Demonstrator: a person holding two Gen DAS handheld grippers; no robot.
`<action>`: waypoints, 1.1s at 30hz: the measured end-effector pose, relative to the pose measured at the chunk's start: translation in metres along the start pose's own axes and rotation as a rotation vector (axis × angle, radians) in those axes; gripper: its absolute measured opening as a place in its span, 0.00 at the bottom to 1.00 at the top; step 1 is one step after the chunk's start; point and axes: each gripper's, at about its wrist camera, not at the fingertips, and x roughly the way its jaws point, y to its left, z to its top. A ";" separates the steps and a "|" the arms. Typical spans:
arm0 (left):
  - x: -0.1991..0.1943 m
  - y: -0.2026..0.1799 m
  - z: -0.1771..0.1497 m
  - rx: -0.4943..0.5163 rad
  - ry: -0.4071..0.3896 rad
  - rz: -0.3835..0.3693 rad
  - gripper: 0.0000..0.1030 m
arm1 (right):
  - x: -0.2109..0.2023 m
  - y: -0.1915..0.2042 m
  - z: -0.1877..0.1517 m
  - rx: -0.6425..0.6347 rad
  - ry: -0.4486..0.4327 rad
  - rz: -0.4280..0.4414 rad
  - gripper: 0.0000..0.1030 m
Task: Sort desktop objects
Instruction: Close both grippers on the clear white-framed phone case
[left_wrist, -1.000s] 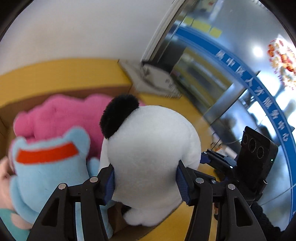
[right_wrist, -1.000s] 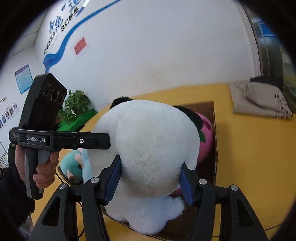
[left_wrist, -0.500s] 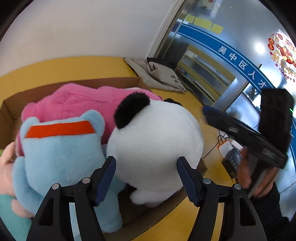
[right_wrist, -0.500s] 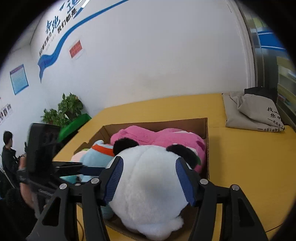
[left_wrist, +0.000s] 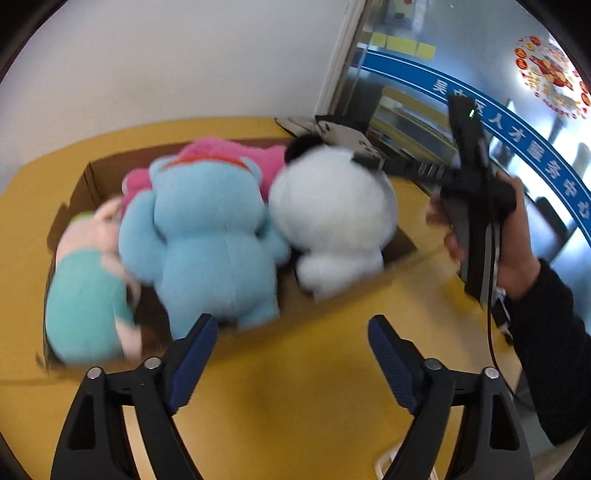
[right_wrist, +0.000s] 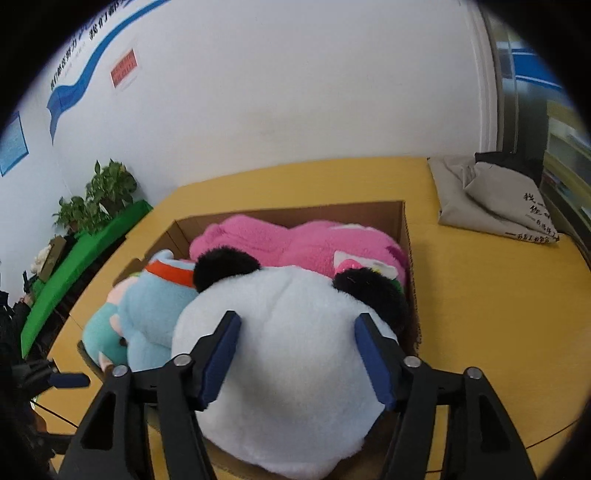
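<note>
A white plush panda (right_wrist: 291, 354) with black ears sits at the right end of an open cardboard box (right_wrist: 404, 221) on the yellow table. It shows in the left wrist view too (left_wrist: 332, 218). Beside it lie a light-blue plush (left_wrist: 210, 236), a pink plush (right_wrist: 295, 243) and a teal-and-pink plush (left_wrist: 85, 295). My left gripper (left_wrist: 290, 360) is open and empty, drawn back over the table in front of the box. My right gripper (right_wrist: 299, 358) is open with its pads either side of the panda's back.
A folded grey cloth bag (right_wrist: 487, 199) lies on the table's far right. Potted plants (right_wrist: 99, 192) on a green ledge stand at the left. The yellow tabletop (right_wrist: 491, 302) spreads around the box.
Both grippers opened and let go of the panda, which now rests in the box. The left gripper has pulled back away from the box; the right one backed off slightly.
</note>
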 end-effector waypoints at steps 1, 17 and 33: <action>-0.007 -0.005 -0.014 0.003 0.011 -0.024 0.96 | -0.024 0.005 -0.009 -0.010 -0.042 0.020 0.83; 0.060 -0.076 -0.105 0.252 0.353 -0.125 0.72 | -0.162 0.112 -0.301 0.103 0.308 -0.066 0.85; 0.064 -0.075 -0.108 0.227 0.353 -0.100 0.07 | -0.134 0.135 -0.309 0.058 0.370 -0.012 0.03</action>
